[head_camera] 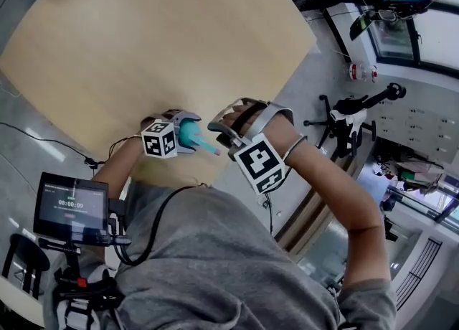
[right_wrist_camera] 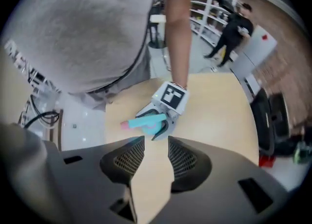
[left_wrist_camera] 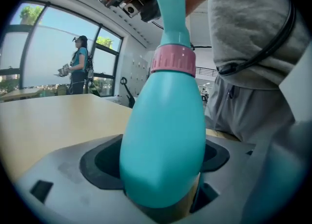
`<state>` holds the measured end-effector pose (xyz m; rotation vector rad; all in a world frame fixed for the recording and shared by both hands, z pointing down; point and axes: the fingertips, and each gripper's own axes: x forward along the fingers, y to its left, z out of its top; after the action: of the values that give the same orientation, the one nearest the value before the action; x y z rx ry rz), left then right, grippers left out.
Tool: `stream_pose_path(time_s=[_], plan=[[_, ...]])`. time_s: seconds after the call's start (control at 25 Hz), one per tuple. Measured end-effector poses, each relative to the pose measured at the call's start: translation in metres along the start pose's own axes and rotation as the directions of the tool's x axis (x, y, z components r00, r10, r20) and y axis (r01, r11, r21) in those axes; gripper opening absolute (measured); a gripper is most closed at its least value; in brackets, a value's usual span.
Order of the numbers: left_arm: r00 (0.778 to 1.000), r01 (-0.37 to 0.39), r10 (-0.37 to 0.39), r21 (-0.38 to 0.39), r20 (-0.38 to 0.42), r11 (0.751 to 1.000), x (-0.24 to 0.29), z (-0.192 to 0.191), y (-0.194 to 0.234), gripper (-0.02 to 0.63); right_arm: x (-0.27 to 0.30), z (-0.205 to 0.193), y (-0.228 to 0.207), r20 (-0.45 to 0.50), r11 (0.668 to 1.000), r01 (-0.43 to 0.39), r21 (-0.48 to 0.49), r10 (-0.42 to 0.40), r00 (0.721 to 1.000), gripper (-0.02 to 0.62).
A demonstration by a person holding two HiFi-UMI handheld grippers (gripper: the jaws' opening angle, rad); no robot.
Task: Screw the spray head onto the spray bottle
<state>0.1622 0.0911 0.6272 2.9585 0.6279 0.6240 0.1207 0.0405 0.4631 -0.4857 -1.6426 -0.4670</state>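
Observation:
A teal spray bottle point(left_wrist_camera: 163, 140) fills the left gripper view, its body squeezed between the jaws of my left gripper point(left_wrist_camera: 161, 174). A pink collar point(left_wrist_camera: 173, 60) rings its neck, and the teal spray head point(left_wrist_camera: 171, 9) rises above that. In the head view the left gripper point(head_camera: 181, 133) holds the bottle point(head_camera: 193, 135) on its side over the table's near edge, tip toward my right gripper point(head_camera: 219, 133). The right gripper point(right_wrist_camera: 156, 142) is open with only tabletop between its pads. It looks at the bottle point(right_wrist_camera: 145, 120) from a short way off.
The light wooden table point(head_camera: 143, 41) stretches away from me, and its near edge is just under the grippers. A small screen unit point(head_camera: 72, 206) hangs at my left side. A wheeled stand point(head_camera: 351, 117) is on the floor to the right. A person point(left_wrist_camera: 78, 65) stands by the windows.

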Motion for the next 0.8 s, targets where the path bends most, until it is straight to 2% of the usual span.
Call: stream_pose_path(time_s=[0.08,0.16,0.24,0.32,0.44,0.6,0.72,0.8], plan=[[0.998,0.056,-0.056,0.019,-0.019,0.998,-0.001,-0.001,-0.003,0.404,0.007,0.012,0.013,-0.007,0.98,-0.005,-0.201,0.003,1.0,0.133],[0.994,0.101,-0.1,0.036,-0.037,0.994,-0.001,-0.002,-0.005,0.405,0.015,0.021,0.02,-0.022,0.929,0.0,-0.37,-0.009,1.0,0.133],[0.989,0.142,-0.139,0.047,-0.049,0.989,-0.001,-0.002,-0.008,0.405,0.019,0.027,0.019,-0.031,0.868,0.02,-0.496,-0.04,0.999,0.135],[0.983,0.176,-0.173,0.054,-0.059,0.983,-0.001,-0.003,-0.011,0.405,0.021,0.032,0.014,-0.03,0.819,0.037,-0.573,-0.067,0.997,0.137],[0.975,0.216,-0.211,0.069,-0.074,0.974,-0.003,-0.003,-0.015,0.405,0.027,0.033,0.017,-0.042,0.77,0.001,-0.638,-0.036,0.998,0.135],[0.969,0.24,-0.234,0.073,-0.083,0.968,-0.002,-0.003,-0.017,0.405,0.028,0.034,0.024,-0.065,0.763,-0.06,-0.643,0.024,0.998,0.135],[0.96,0.271,-0.265,0.072,-0.093,0.96,-0.003,-0.003,-0.019,0.405,0.028,0.028,0.034,-0.115,0.744,-0.123,-0.657,0.062,0.991,0.135],[0.952,0.296,-0.288,0.075,-0.105,0.952,-0.005,-0.005,-0.022,0.405,0.035,0.028,0.037,-0.11,0.742,-0.121,-0.659,0.064,0.992,0.137]])
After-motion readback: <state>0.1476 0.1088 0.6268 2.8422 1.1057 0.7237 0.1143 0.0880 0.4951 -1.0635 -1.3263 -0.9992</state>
